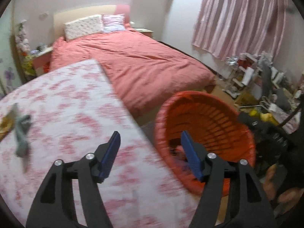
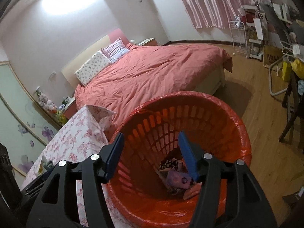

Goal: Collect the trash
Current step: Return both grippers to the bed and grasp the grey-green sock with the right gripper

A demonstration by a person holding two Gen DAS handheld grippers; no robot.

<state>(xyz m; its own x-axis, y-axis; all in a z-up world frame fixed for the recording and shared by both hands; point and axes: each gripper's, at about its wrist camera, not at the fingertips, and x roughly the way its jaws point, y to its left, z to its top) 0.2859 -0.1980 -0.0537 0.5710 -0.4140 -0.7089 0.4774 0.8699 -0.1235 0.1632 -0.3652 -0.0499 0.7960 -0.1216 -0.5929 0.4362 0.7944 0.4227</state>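
Two tools, both spread with nothing between the blue pads. Left tool (image 1: 150, 155): above the edge of the counter (image 1: 76, 117) with its pink-flowered cloth, right finger over the basket rim. Right tool (image 2: 150, 153): directly over the mouth of the orange slotted wastebasket (image 2: 218, 117), lined with a red plastic bag. Wastebasket contents: crumpled wrappers (image 2: 176, 178), purple and dark patterned, at the bottom. On the counter, far left: a blurred grey-green scrap (image 1: 22, 133) beside a yellowish item, too smeared to identify. Behind: bed (image 1: 142, 64) with salmon duvet.
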